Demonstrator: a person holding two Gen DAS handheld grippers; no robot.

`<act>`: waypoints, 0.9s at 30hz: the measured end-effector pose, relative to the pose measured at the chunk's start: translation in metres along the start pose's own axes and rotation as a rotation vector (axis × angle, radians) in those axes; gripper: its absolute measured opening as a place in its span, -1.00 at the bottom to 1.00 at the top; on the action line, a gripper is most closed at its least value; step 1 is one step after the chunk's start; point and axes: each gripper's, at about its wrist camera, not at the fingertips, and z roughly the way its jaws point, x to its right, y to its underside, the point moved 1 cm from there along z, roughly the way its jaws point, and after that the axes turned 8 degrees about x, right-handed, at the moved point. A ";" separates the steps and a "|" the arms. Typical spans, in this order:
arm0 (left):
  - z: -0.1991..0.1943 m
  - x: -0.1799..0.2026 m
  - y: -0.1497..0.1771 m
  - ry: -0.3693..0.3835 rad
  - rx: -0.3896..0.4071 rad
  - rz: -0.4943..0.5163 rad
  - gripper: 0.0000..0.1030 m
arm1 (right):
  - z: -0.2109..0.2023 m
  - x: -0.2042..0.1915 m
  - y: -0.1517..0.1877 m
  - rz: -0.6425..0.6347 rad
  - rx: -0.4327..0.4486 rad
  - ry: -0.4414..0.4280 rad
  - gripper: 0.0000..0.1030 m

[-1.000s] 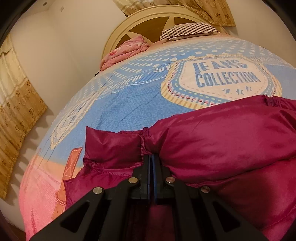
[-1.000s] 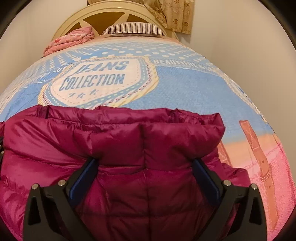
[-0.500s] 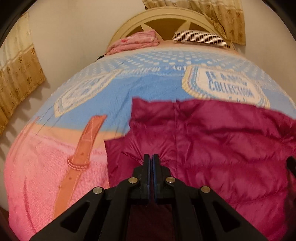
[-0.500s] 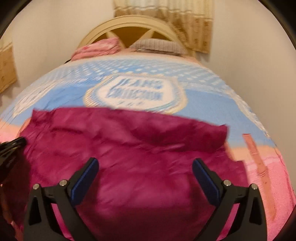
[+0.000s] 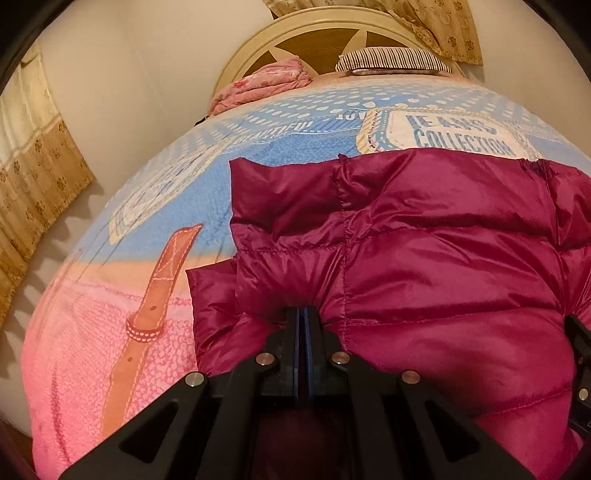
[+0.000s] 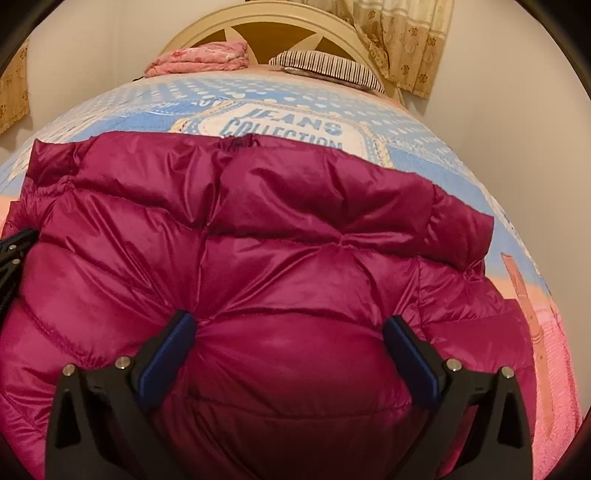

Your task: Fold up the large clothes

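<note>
On the bed (image 5: 258, 177), whose blue and pink printed cover reads "JEANS COLLECTION", a shiny magenta quilted puffer jacket (image 5: 443, 258) lies spread across the near half, its long axis running side to side and its far edge partly covering the lettering. A cream arched headboard (image 6: 266, 26) stands against the pale wall, with a crumpled pink floral blanket (image 6: 199, 59) and a striped pillow (image 6: 325, 66) before it; beige patterned curtains (image 5: 33, 177) hang at the sides. The left tool (image 5: 303, 314) is closed, its pads pinching a fold of jacket fabric near the garment's left edge. The right tool (image 6: 290, 325) stands wide apart, a puffed panel bulging between its blue pads (image 6: 173, 347); whether they press it is hard to tell. The jacket's near hem is cut off below both views.
</note>
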 end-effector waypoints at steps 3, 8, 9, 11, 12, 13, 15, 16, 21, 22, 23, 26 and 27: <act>-0.001 0.003 0.001 -0.009 -0.003 0.013 -0.95 | 0.000 -0.001 0.001 -0.004 0.000 0.004 0.99; -0.005 0.003 -0.002 -0.008 -0.029 0.042 -0.95 | -0.001 -0.001 0.002 -0.008 0.001 0.011 0.99; -0.009 -0.002 -0.003 0.006 -0.041 0.024 -0.95 | -0.002 -0.001 0.002 -0.007 -0.002 0.009 0.99; -0.031 -0.022 -0.003 0.045 -0.036 -0.049 -0.95 | -0.012 -0.001 0.001 -0.021 -0.005 0.016 1.00; -0.041 -0.028 -0.002 0.057 -0.023 -0.066 -0.95 | -0.022 0.001 0.002 -0.024 0.006 0.028 1.00; -0.055 -0.037 0.003 0.058 -0.008 -0.075 -0.95 | -0.035 0.002 0.004 -0.019 0.023 0.029 1.00; -0.073 -0.049 0.015 0.058 0.003 -0.079 -0.95 | -0.060 0.005 0.011 -0.009 0.055 0.002 1.00; -0.078 -0.054 0.023 0.062 -0.004 -0.081 -0.95 | -0.070 0.006 0.016 -0.009 0.066 -0.001 1.00; -0.081 -0.074 0.063 0.059 -0.044 -0.155 -0.94 | -0.093 0.006 0.047 -0.035 0.079 0.007 1.00; -0.079 -0.073 0.067 0.057 -0.053 -0.164 -0.94 | -0.091 0.005 0.053 -0.031 0.075 0.007 1.00; -0.078 -0.071 0.070 0.055 -0.060 -0.167 -0.94 | -0.087 0.004 0.057 -0.029 0.064 0.006 1.00; -0.077 -0.065 0.071 0.042 -0.041 -0.168 -0.94 | -0.080 0.002 0.063 -0.034 0.064 0.019 1.00; -0.076 -0.064 0.071 0.038 -0.043 -0.163 -0.94 | -0.077 0.001 0.064 -0.044 0.055 0.026 1.00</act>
